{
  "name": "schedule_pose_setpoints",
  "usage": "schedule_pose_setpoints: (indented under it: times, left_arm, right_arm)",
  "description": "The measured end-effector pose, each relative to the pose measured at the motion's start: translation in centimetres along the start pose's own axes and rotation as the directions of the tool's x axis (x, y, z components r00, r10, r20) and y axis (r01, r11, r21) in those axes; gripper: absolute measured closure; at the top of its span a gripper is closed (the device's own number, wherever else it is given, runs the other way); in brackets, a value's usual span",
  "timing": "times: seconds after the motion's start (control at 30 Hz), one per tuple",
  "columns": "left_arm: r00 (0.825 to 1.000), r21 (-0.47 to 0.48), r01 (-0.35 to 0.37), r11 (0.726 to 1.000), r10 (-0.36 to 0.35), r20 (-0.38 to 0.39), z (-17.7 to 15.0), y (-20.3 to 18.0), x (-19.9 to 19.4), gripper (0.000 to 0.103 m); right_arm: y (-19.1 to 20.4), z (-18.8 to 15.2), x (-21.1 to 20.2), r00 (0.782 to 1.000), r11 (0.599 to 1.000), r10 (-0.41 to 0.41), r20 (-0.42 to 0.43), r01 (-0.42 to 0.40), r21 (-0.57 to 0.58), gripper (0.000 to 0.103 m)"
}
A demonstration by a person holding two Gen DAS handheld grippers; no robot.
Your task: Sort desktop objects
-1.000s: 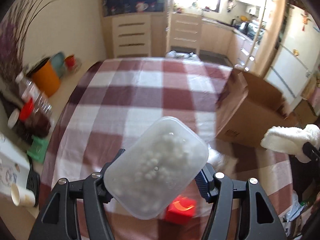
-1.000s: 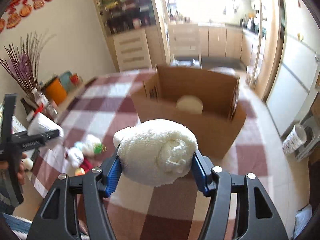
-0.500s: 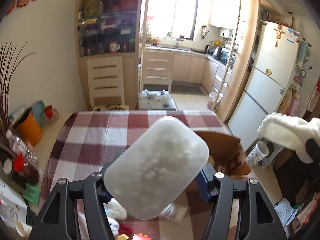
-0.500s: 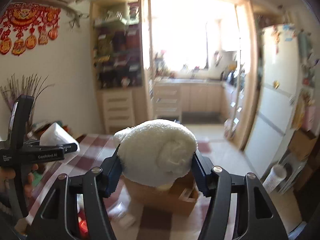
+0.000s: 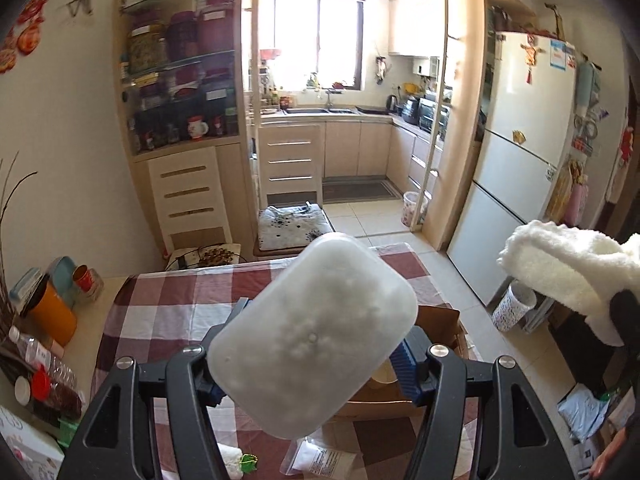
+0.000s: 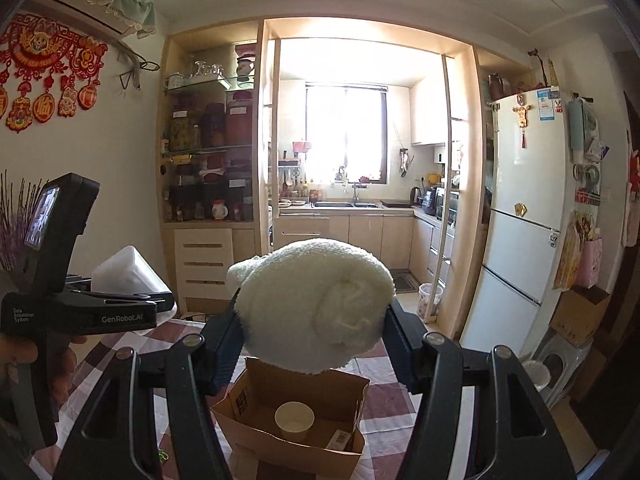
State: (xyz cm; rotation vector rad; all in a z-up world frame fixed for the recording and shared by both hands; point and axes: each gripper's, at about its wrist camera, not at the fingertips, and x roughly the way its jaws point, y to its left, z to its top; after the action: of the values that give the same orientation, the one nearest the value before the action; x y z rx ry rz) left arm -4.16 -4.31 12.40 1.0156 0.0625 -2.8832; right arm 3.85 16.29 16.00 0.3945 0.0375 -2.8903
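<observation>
"GenRobot.AI" in white letters on the black side of the left claw (image 6: 120, 312), small "Data Acquisition System" on the same black body, "HAPPY NEW YEAR" in gold on the red wall decoration (image 6: 38, 54), print on the cardboard box (image 6: 296, 420) too small to read

A maroon-and-white checked tablecloth (image 5: 168, 312) covered the table. The frosted white plastic container (image 5: 312, 344) looked milky, and the fluffy rolled towel (image 6: 316, 304) was cream. The open cardboard box (image 6: 296, 432) was plain brown, with a pale paper cup (image 6: 294, 420) inside. At far left stood an orange canister (image 5: 52, 316).
</observation>
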Motion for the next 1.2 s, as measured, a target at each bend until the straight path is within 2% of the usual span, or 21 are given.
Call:
schedule_pose_setpoints:
  times: [0.57,1.2]
  left_arm:
    - [0.998,0.043,-0.015,0.999,0.017,-0.065,1.8,-3.0,4.6,0.039]
    - [0.986,0.06,-0.028,0.998,0.038,-0.162,1.3,-4.1,8.2,0.038]
  right_arm:
    - [-2.7,-1.5,4.0,0.997,0.999,-0.029,-0.066,0.031,0.034,0.04]
    - [-3.6,-3.8,7.4,0.987,0.999,-0.002,-0.162,0.01,0.048,0.04]
